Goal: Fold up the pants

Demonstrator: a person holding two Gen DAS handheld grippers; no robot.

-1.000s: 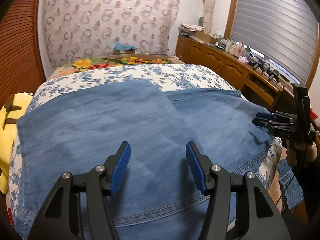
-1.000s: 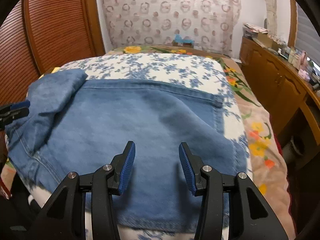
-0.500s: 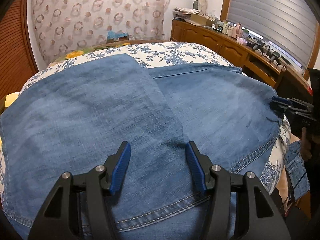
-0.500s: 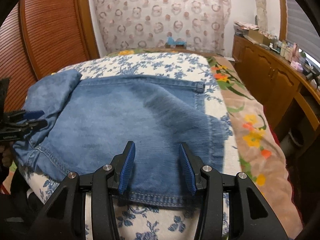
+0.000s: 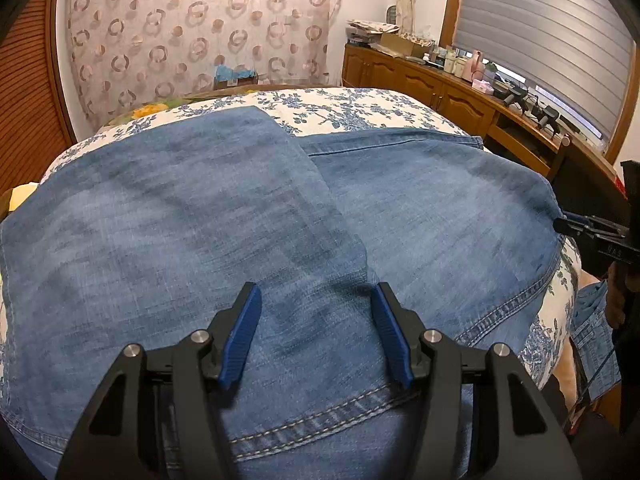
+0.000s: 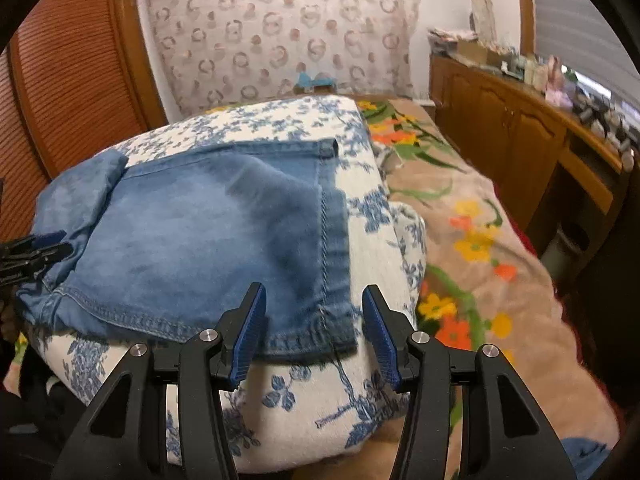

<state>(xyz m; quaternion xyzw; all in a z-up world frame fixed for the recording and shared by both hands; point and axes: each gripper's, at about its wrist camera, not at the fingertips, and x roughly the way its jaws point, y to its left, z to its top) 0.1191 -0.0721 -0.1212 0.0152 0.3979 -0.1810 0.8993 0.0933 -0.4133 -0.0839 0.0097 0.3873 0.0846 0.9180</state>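
1. Since a second ago, both grippers have come lower and closer to the jeans [image 5: 192, 216], and the right gripper [image 6: 314, 334] has slid to the right, so the jeans' near right corner now sits between its fingers.
2. Jeans lie spread on a white bedcover [image 6: 360, 392] with blue flowers, on the bed; one denim layer is folded over the other, its edge running diagonally across the left wrist view.
3. Left gripper [image 5: 316, 332] hovers over a stitched seam [image 5: 320, 416] of the jeans with its jaws spread wide and nothing between them.
4. Right gripper's jaws are likewise spread apart, framing the hemmed corner [image 6: 320, 340] of the jeans without pinching it.
5. Each gripper shows at the edge of the other's view, at the side of the denim; whether the tips touch the cloth cannot be told.
6. Beside the bedcover lies a tan blanket [image 6: 492, 248] with orange and yellow flowers.
7. A wooden cabinet [image 5: 424, 84] with clutter on top stands along the right wall, and a patterned curtain [image 5: 200, 32] hangs behind the bed.
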